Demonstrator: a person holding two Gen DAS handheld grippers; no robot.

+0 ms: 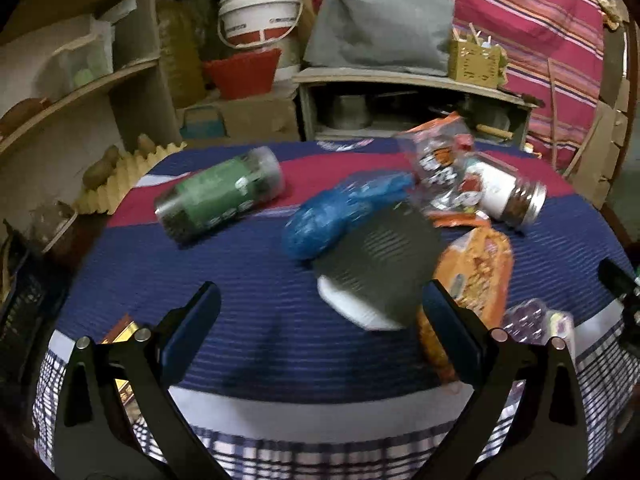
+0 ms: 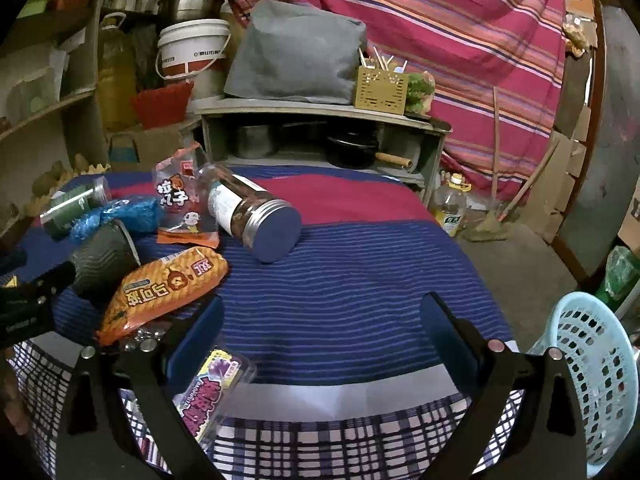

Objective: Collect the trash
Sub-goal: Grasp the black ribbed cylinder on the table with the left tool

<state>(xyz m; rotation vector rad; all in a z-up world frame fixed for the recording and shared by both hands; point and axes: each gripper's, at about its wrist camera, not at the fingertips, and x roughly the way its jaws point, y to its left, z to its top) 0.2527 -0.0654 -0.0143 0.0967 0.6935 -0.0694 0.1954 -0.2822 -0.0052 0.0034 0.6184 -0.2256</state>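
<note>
Trash lies on a blue and red striped cloth-covered table (image 1: 256,264). A dark ribbed paper cup (image 1: 380,264) lies on its side just beyond my open, empty left gripper (image 1: 320,312), behind it a crumpled blue plastic bag (image 1: 340,212) and a green-labelled jar (image 1: 220,196). An orange snack bag (image 1: 476,280), a clear red-printed packet (image 1: 440,160) and a metal-lidded jar (image 1: 508,196) lie to the right. My right gripper (image 2: 320,320) is open and empty over bare cloth (image 2: 360,264); a purple-printed clear packet (image 2: 216,388) lies by its left finger. The orange bag (image 2: 164,288), cup (image 2: 104,256) and jar (image 2: 252,212) lie to its left.
A light blue perforated basket (image 2: 592,380) stands off the table's right edge. Behind the table are a low shelf (image 2: 320,120) with pots, a white bucket (image 2: 192,48), a grey bag (image 2: 296,52) and a striped curtain (image 2: 460,40). Shelves (image 1: 80,92) stand at left.
</note>
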